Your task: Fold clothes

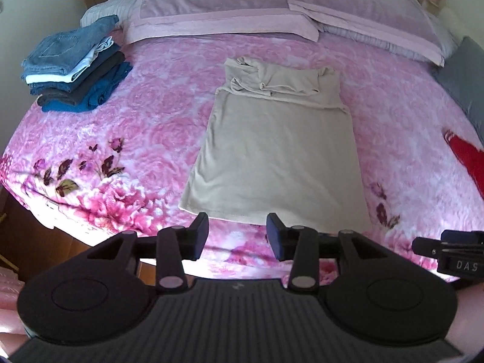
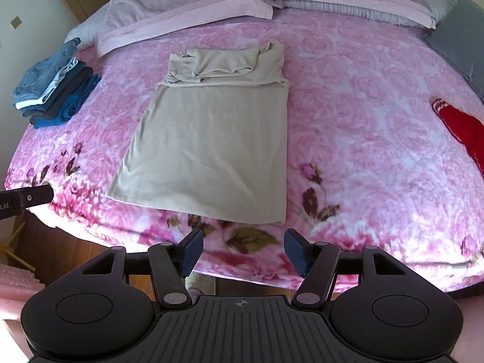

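Observation:
A beige garment [image 1: 278,148] [image 2: 208,139] lies flat in the middle of the pink flowered bed, its sleeves folded in across the top end. My left gripper [image 1: 237,236] hangs above the bed's near edge, just short of the garment's hem, open with nothing between its blue pads. My right gripper [image 2: 243,252] hovers over the near edge as well, open wide and empty, below the hem's right corner. Each gripper's tip shows at the edge of the other's view.
A stack of folded jeans and dark clothes [image 1: 75,66] [image 2: 54,90] sits at the bed's far left. A red garment [image 1: 467,157] [image 2: 462,127] lies at the right edge. Two pink pillows [image 1: 217,12] line the head, with a grey cushion [image 2: 459,39] at the right. Wooden floor [image 2: 72,254] shows below the bed edge.

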`<state>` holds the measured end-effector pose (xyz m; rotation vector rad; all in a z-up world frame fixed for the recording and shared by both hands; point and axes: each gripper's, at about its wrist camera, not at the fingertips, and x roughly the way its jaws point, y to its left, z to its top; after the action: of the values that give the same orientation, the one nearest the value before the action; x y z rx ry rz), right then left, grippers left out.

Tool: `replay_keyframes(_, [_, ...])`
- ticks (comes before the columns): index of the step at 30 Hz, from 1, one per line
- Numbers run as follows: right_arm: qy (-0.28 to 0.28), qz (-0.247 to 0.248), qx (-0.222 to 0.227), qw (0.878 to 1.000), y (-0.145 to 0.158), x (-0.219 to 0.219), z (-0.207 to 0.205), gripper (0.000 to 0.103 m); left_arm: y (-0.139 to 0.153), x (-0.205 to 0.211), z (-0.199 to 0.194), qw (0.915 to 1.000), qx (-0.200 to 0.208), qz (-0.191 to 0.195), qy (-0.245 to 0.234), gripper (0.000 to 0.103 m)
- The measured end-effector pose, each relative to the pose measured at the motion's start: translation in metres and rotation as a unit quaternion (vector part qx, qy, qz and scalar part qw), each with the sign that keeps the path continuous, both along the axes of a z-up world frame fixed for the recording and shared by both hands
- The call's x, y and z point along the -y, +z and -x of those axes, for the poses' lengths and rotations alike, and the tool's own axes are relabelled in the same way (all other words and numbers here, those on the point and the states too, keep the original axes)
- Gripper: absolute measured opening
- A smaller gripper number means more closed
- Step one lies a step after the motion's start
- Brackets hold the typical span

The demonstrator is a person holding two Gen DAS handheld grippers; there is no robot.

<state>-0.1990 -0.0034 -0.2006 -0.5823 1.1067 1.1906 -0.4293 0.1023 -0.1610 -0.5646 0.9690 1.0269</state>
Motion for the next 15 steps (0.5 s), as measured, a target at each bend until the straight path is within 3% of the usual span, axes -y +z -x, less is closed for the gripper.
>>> replay_keyframes(15, [0.007, 0.009, -0.008, 1.000, 0.004, 0.022, 0.012, 0.063, 0.001, 0.027, -0.003, 0.9996, -0.009, 0.011, -0.023, 0.041])
